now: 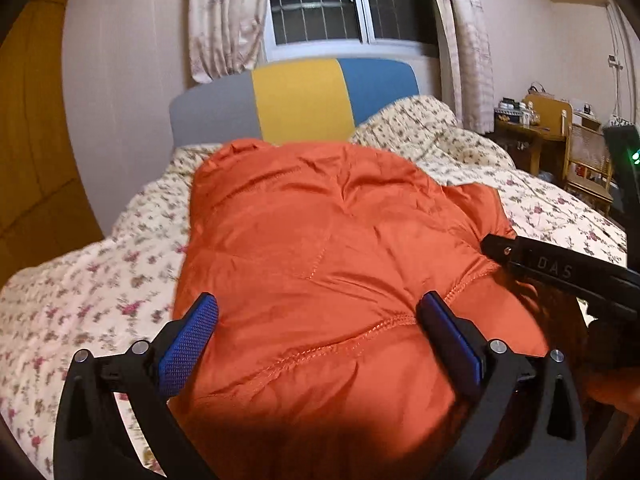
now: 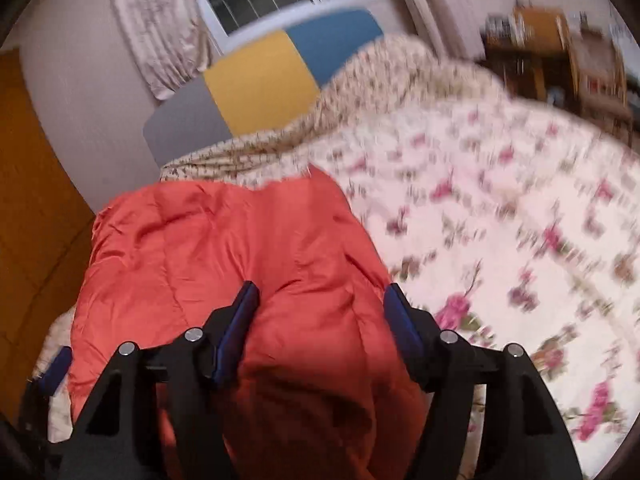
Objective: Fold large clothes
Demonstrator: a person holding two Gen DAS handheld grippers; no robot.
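Orange fabric fills both views: a padded orange jacket (image 1: 320, 240) lies bunched on a bed with a floral bedspread (image 1: 80, 280), reaching from the lower middle of the left wrist view up toward twelve o'clock, where a headboard (image 1: 296, 100) in grey, yellow and blue panels stands under a window (image 1: 320, 4). Going left to right in that view, the left gripper (image 1: 318, 320) has its blue-padded fingers (image 1: 188, 344) spread wide at seven and five o'clock, the jacket's stitched seam showing in the gap between them; the pads do not press on the cloth. At three o'clock a black finger of the right gripper (image 1: 560, 272) reaches in over the jacket's edge. In the right wrist view, blurred at its right side, the jacket (image 2: 240, 248) sits at nine to six o'clock and the bedspread (image 2: 500, 220) at three. The right gripper (image 2: 320, 312) stands moderately open, a ridge of jacket rising between its pads without being clamped.
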